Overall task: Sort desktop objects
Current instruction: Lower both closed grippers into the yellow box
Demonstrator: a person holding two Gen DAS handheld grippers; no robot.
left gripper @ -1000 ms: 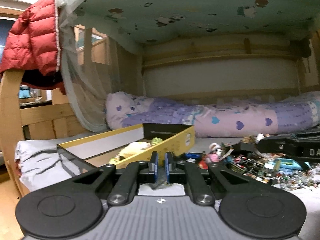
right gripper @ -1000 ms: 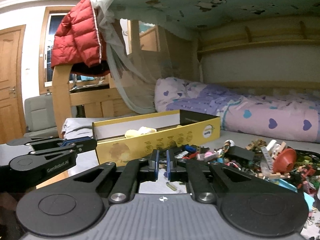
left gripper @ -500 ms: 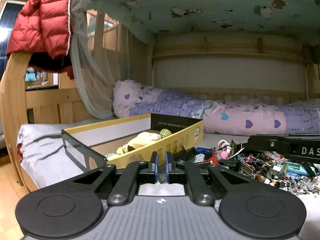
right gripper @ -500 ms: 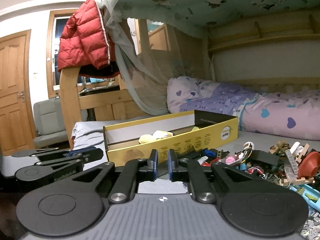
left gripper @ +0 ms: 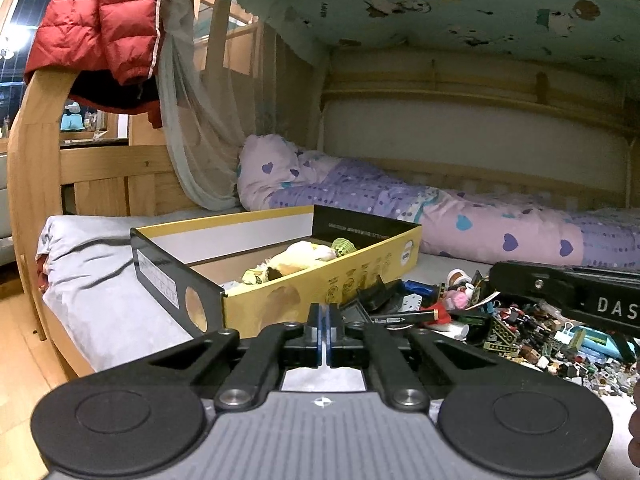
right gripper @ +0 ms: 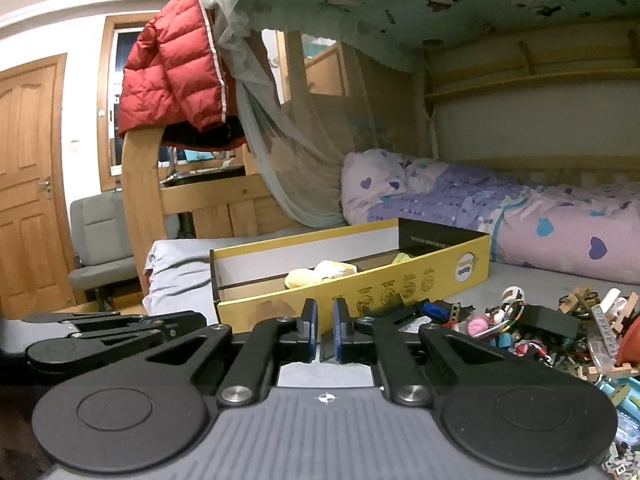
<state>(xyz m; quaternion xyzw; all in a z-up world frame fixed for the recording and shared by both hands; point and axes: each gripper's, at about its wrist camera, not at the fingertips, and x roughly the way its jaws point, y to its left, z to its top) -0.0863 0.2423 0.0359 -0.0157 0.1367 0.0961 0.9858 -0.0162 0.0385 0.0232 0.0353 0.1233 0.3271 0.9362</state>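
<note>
Lower bunk, grey sheet (left gripper: 100, 280). Yellow box (left gripper: 320, 276) ahead-left, long axis slanting away; toy clutter (right gripper: 520, 328) ahead-right. Left gripper (left gripper: 324, 312) pressed together, empty. Right gripper (right gripper: 324, 322) nearly together, empty, nearer clutter.

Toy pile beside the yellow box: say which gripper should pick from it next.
Right, probably: the toy pile lies ahead of the right gripper, while the left gripper sits further left, by the box.

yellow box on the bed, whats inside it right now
Inside the yellow box lie a pale yellow soft toy and a small green ribbed item. The near wall hides the rest of the floor of the box.
</note>
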